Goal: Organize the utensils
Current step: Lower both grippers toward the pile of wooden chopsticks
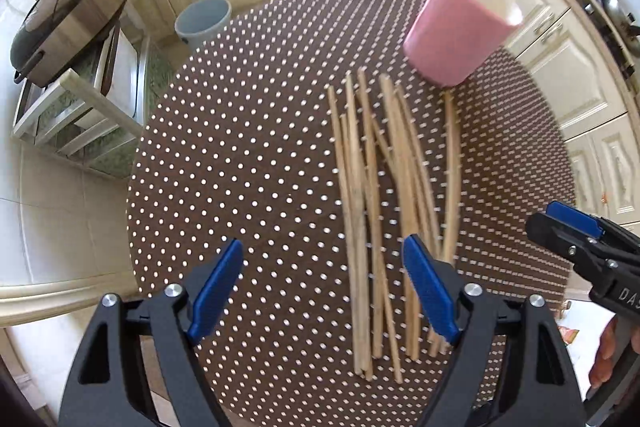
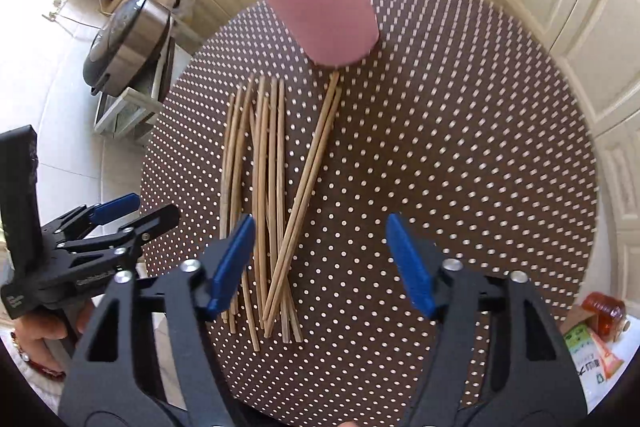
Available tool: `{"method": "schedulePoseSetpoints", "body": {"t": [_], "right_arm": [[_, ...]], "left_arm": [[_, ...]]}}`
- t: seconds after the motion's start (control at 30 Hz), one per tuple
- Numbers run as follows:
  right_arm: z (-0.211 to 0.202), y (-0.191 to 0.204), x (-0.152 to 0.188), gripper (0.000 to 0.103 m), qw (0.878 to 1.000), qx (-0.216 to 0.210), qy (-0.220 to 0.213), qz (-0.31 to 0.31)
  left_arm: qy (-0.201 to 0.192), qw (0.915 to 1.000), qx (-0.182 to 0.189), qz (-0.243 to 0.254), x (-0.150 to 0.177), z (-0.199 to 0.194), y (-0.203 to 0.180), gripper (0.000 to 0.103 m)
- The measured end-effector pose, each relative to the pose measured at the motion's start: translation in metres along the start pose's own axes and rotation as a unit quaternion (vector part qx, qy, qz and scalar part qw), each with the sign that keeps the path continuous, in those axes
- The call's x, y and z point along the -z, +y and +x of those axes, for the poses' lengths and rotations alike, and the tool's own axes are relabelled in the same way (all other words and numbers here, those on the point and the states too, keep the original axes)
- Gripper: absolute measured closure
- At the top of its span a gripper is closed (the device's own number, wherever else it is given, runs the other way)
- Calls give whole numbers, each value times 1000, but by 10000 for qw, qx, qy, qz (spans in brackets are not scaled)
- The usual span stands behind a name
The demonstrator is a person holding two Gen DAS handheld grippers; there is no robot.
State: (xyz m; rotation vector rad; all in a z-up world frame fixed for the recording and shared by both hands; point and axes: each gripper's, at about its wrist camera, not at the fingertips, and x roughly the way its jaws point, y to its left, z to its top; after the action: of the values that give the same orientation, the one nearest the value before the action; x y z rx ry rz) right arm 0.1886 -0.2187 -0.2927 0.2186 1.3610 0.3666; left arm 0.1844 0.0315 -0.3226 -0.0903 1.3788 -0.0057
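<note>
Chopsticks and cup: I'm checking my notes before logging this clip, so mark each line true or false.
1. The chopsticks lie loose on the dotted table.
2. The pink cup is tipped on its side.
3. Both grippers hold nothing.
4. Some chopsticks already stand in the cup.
1. True: the chopsticks lie scattered on the dotted table.
2. False: the pink cup stands upright beyond the chopsticks.
3. True: the left gripper and right gripper have open jaws with nothing gripped.
4. False: the cup looks empty; all chopsticks are on the table.
</note>
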Motion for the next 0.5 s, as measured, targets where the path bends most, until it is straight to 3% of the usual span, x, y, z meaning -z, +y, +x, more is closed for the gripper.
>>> {"method": "schedulePoseSetpoints", "body": {"t": [0.3,0.5], "right_arm": [[31,-5,-13,44,9995,18,323,60],[44,-6,-22,44,9991,65,414,75]], "left_arm": [[302,9984,-341,344,-16,38,-9,31],[440,9978,-306,382,-22,54,-9,31]]}}
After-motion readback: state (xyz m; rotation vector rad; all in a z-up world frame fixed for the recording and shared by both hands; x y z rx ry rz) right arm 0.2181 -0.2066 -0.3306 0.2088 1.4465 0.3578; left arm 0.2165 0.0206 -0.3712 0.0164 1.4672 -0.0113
